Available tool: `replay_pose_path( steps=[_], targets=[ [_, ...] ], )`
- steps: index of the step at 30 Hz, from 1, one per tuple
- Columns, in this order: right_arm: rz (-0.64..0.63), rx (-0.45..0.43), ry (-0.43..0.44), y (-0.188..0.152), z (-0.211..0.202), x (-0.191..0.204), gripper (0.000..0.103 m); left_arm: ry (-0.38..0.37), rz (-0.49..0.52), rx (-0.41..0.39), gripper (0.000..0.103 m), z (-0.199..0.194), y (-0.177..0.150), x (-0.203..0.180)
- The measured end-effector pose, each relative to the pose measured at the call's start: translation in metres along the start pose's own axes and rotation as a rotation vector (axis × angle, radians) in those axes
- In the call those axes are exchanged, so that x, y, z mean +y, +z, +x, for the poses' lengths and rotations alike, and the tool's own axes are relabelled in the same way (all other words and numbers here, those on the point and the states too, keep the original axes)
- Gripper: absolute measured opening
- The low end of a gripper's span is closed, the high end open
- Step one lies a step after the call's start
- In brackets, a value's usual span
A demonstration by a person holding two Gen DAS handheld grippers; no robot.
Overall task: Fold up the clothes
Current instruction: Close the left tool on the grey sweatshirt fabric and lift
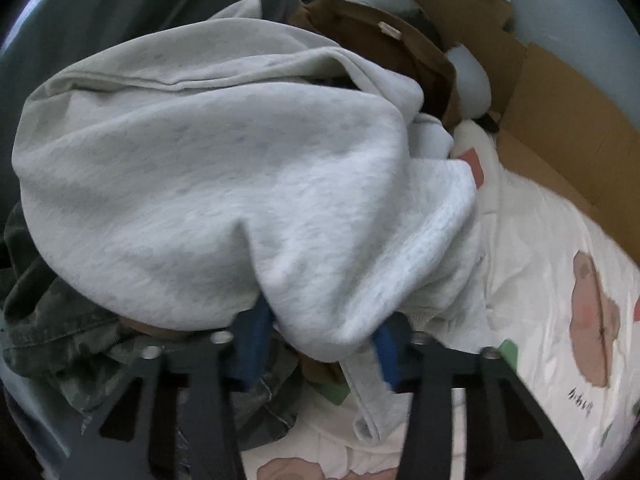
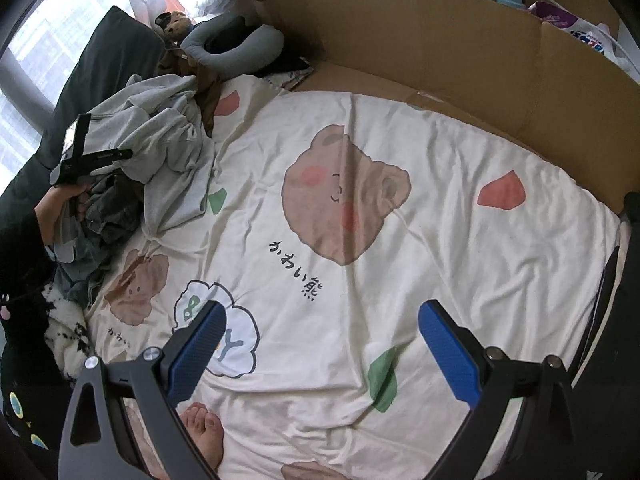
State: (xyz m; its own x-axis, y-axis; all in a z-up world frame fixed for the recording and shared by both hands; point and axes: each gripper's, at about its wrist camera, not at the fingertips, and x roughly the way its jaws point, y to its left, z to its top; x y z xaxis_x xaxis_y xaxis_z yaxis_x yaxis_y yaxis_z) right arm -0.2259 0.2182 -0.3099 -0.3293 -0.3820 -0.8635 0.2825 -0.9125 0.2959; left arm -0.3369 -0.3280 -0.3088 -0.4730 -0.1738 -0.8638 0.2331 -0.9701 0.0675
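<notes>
A light grey sweatshirt point(image 1: 224, 184) fills the left wrist view, bunched and draped over my left gripper point(image 1: 320, 340). Its blue pads point(image 1: 256, 340) stand apart with a fold of the grey cloth hanging between them; whether they grip it I cannot tell. In the right wrist view the sweatshirt point(image 2: 160, 140) lies crumpled at the left of the bed, with the left gripper point(image 2: 86, 160) beside it. My right gripper point(image 2: 320, 352) is open and empty above the white bear-print sheet point(image 2: 440, 260).
Dark camouflage clothes point(image 1: 60, 332) lie under the sweatshirt at the left. A brown garment point(image 1: 384, 52) lies behind it. Cardboard walls point(image 2: 460, 52) line the bed's far and right sides. A grey neck pillow point(image 2: 236, 44) sits at the back. A bare foot point(image 2: 204, 432) rests on the sheet near the right gripper.
</notes>
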Motion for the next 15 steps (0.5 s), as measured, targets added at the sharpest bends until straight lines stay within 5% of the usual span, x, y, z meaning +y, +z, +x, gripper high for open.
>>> replay_pose_path(
  steps=[5, 15],
  targets=[
    [0.013, 0.0, 0.011, -0.006, 0.001, -0.002, 0.098, -0.04, -0.017, -0.033, 0.021, -0.025, -0.005, 0.01],
    [0.024, 0.0, 0.029, -0.011, 0.002, -0.003, 0.098, -0.071, 0.015, -0.073, 0.018, -0.077, -0.03, 0.013]
  ],
)
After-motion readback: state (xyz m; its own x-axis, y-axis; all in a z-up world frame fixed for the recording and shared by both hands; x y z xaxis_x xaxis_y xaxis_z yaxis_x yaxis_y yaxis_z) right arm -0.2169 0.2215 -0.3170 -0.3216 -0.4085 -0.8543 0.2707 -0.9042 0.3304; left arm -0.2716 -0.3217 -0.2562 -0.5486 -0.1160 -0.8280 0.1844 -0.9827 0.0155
